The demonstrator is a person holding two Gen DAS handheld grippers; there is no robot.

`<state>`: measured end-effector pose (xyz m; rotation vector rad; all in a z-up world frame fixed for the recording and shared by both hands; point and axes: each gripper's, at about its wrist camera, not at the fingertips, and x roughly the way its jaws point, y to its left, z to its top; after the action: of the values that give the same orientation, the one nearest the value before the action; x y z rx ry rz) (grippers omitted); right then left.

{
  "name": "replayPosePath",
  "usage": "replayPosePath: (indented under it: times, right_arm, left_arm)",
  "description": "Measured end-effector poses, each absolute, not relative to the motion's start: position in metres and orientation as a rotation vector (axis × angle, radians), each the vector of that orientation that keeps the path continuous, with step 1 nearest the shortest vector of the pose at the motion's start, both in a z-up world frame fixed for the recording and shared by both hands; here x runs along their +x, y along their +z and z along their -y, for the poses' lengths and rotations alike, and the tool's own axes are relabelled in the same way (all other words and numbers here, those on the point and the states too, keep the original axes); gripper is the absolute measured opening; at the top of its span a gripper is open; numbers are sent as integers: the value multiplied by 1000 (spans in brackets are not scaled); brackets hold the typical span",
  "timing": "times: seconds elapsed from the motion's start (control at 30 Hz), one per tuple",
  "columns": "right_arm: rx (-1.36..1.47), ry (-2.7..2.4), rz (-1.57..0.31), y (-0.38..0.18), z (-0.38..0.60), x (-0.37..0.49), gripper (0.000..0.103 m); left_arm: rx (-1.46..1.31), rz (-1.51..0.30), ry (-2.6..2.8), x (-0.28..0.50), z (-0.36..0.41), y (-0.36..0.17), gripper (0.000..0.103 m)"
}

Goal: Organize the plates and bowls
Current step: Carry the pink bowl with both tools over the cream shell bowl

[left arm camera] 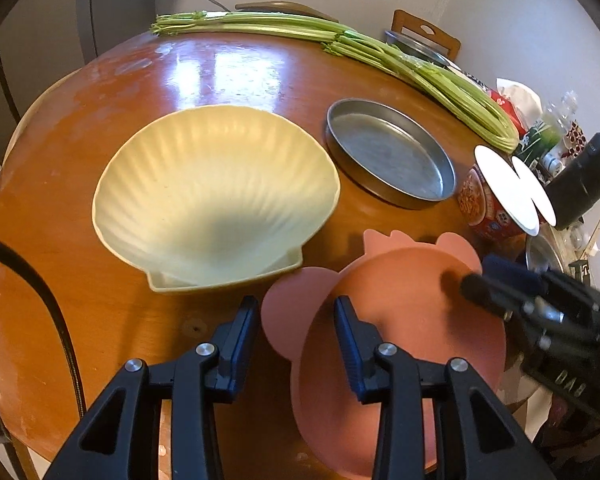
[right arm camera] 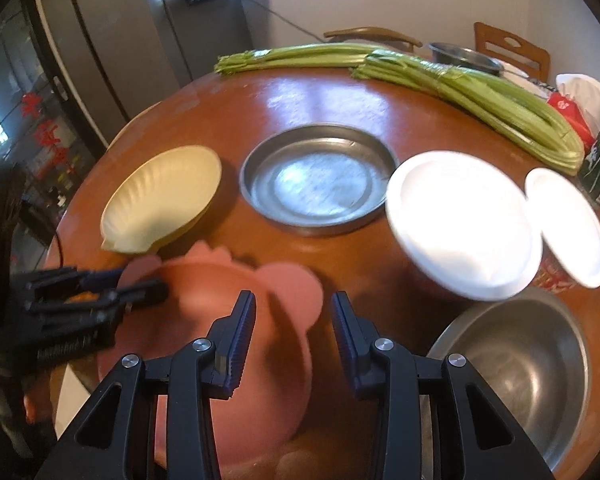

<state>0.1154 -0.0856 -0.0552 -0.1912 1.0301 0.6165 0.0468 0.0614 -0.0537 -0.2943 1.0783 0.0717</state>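
A pink plate with round ears lies at the near edge of the round wooden table. My left gripper is open, its right finger over the plate's left rim. It also shows in the right wrist view at the plate's left edge. My right gripper is open above the plate's right ear. It shows in the left wrist view at the plate's far right rim. A yellow shell-shaped bowl and a round metal pan sit further back.
Celery bunches lie along the far edge. Two lidded instant noodle cups, a steel bowl, a dark flask and bottles crowd the right side. Chairs stand behind.
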Motion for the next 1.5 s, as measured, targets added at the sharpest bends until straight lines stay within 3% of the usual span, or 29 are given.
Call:
replayPosePath:
  times: [0.8, 1.5]
  right_arm:
    - [-183, 605, -1012, -54, 87, 95, 43]
    - [-225, 734, -925, -17, 28, 97, 43]
  left_arm:
    - [-278, -1024, 32, 31, -35, -41, 40]
    - [-347, -945, 125, 12, -96, -12, 40]
